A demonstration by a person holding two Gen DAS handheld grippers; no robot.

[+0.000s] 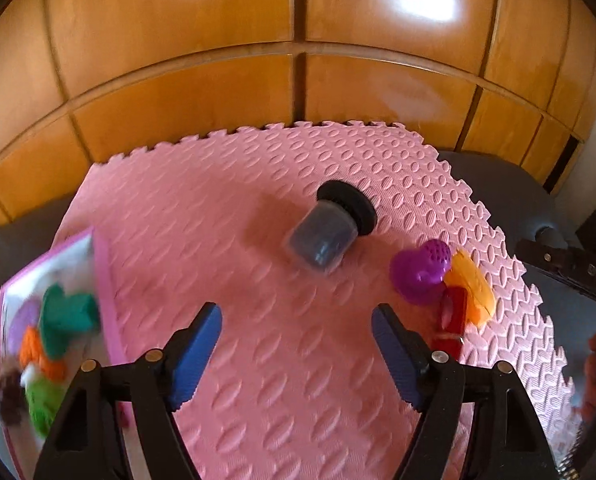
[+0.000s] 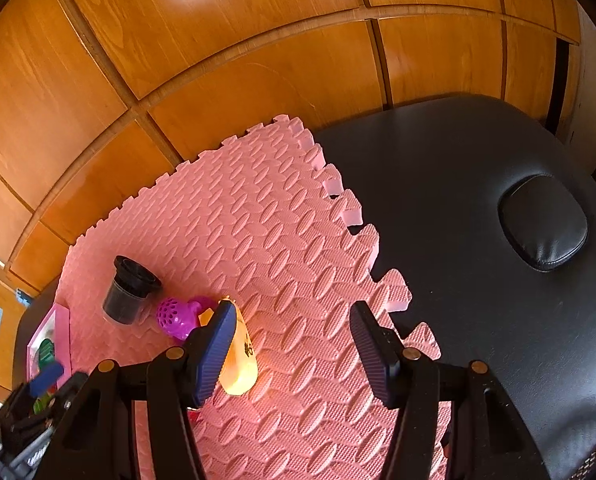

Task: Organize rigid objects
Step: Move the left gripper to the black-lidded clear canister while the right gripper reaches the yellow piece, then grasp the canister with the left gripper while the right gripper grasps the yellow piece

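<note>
A dark jar with a black lid (image 1: 330, 232) lies on its side mid-mat; it also shows in the right wrist view (image 2: 127, 290). A purple perforated toy (image 1: 422, 272) (image 2: 179, 316), an orange piece (image 1: 472, 288) (image 2: 239, 364) and a red piece (image 1: 452, 320) lie together at the mat's right. My left gripper (image 1: 295, 344) is open and empty above the mat, short of the jar. My right gripper (image 2: 291, 350) is open and empty, with the orange piece just beside its left finger.
A pink-rimmed tray (image 1: 105, 280) (image 2: 57, 334) at the mat's left holds several colourful toys. The pink foam mat (image 1: 257, 200) (image 2: 281, 248) lies on a black padded table (image 2: 458, 184). A wooden cabinet wall (image 1: 298, 60) stands behind.
</note>
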